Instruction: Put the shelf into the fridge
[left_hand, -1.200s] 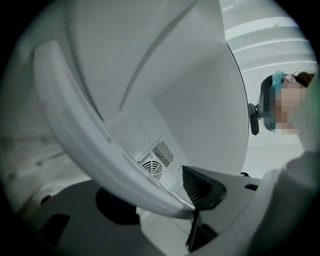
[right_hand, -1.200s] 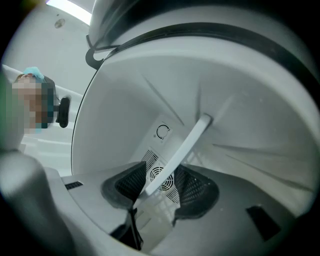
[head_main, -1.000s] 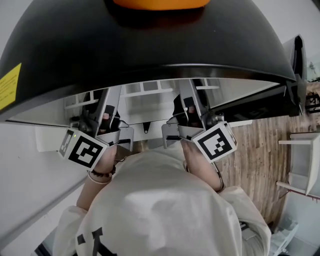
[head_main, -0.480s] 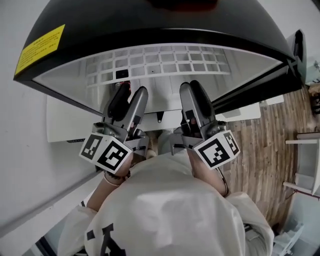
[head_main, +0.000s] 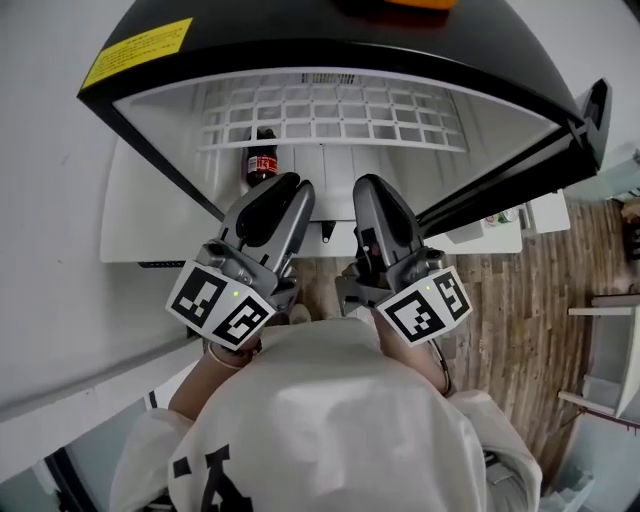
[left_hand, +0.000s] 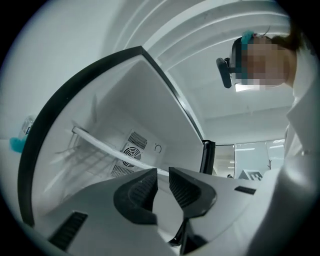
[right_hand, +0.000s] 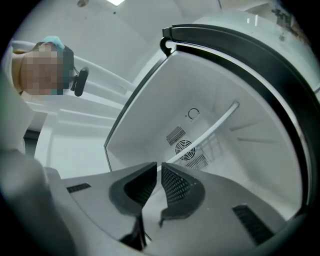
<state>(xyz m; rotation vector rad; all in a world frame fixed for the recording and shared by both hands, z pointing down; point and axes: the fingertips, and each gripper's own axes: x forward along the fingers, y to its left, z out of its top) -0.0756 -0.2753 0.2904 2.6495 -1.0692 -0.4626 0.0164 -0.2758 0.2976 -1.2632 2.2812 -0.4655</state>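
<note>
The shelf (head_main: 330, 110) is in the fridge (head_main: 330, 55). Its white wire grid spans the opening from the left wall to the right wall, and neither gripper touches it. In the left gripper view the shelf's front bar (left_hand: 100, 144) runs across the fridge in front of the round fan vent (left_hand: 131, 152) on the back wall. The right gripper view shows the same bar (right_hand: 220, 122) crossing in front of that vent (right_hand: 184, 148).

A second ago both grippers reached in under the fridge's top edge, at the front of the shelf. Now they are outside the opening, side by side and apart from the shelf. The whole grid is in view, where before only a strip of it showed. A dark bottle with a red label (head_main: 261, 166) can now be seen near the left wall, just past the shelf's front edge in the head view.

The left gripper (head_main: 283, 190) has just been closing. Its jaws stand narrow, with a thin gap and nothing between them (left_hand: 162, 175). The right gripper (head_main: 370, 192) has also just been closing. Its jaws are almost touching at the tips and hold nothing (right_hand: 159, 167).

Wooden floor (head_main: 520, 300) shows to the right of the fridge.
</note>
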